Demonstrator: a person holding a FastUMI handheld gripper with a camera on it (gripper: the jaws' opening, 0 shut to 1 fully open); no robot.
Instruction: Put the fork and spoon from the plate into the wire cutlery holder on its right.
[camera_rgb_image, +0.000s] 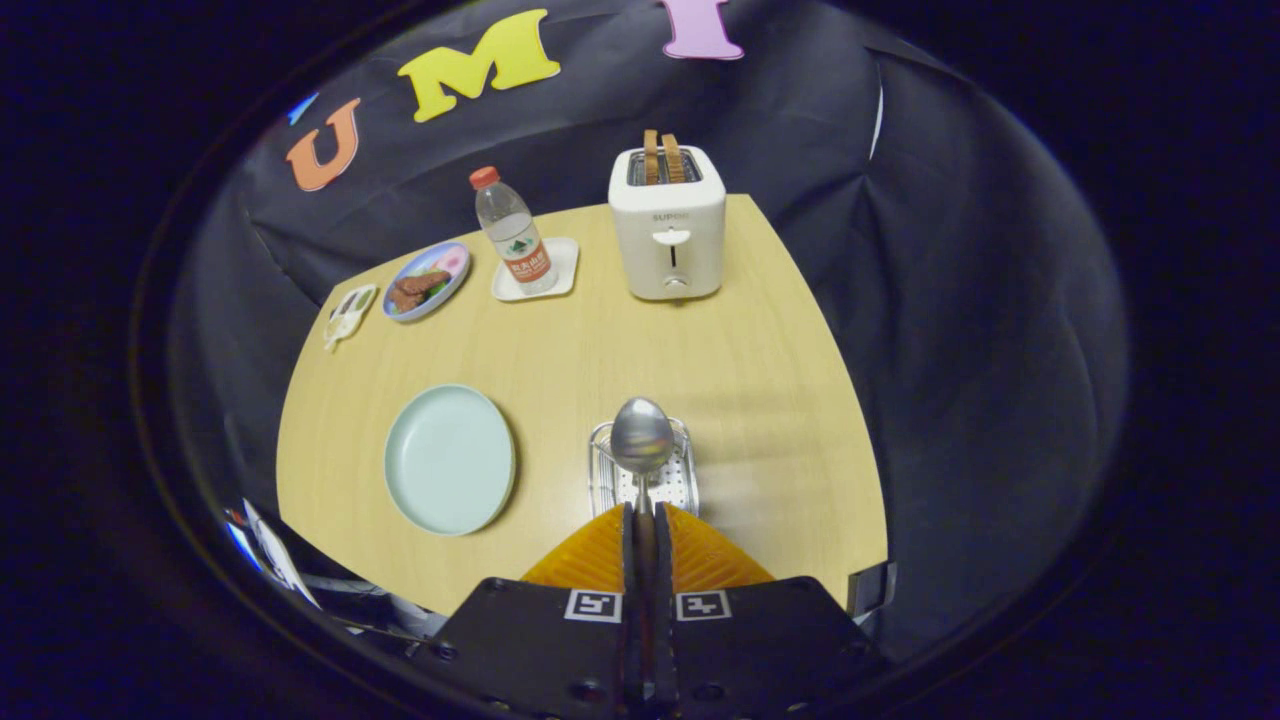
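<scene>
My gripper (642, 512) is shut on the handle of a metal spoon (641, 436), whose bowl sticks out just ahead of the fingers. The spoon hangs over the wire cutlery holder (682, 478), which stands on the wooden table directly beyond the fingers. Left of the holder lies a pale green plate (450, 458) with nothing on it. Whether a fork lies inside the holder I cannot tell, since the spoon and the fingers cover much of it.
At the table's far side stand a white toaster (668, 222) with two slices in it, a water bottle (513, 233) on a small white tray, a blue plate of food (427, 279) and a small dish (350, 314). The table edge runs close behind the holder.
</scene>
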